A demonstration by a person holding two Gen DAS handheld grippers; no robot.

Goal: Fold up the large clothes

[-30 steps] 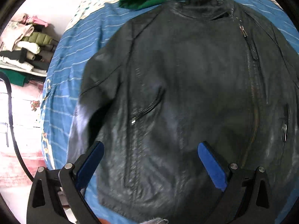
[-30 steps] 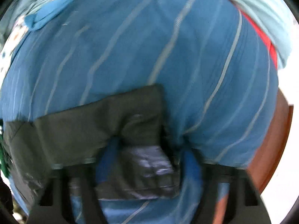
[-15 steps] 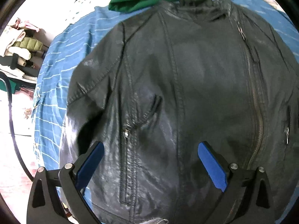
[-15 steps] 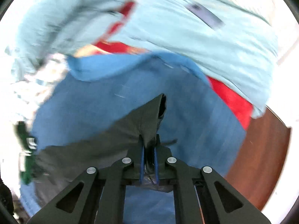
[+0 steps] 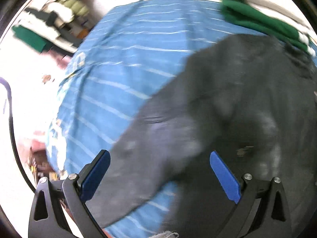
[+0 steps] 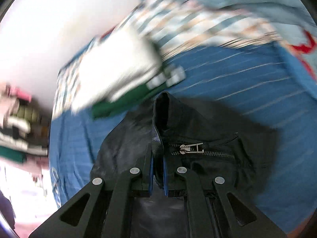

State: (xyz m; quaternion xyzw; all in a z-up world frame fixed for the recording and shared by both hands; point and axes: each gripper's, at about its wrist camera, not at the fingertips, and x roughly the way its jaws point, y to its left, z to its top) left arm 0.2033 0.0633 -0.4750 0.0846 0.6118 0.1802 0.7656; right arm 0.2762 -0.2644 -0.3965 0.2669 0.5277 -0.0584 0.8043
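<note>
The left gripper (image 5: 158,170) hangs with its blue-padded fingers (image 5: 224,176) spread wide and nothing between them, while the right gripper (image 6: 157,171) has its blue pads (image 6: 165,175) pinched nearly together on a fold of the black jacket (image 6: 198,123), which rises from between them.

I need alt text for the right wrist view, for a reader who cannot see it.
The right hand-held gripper is shut on a fold of a black jacket, near its zipper. The jacket lies on a blue striped bedsheet, with blurred green and white clothes behind.
</note>
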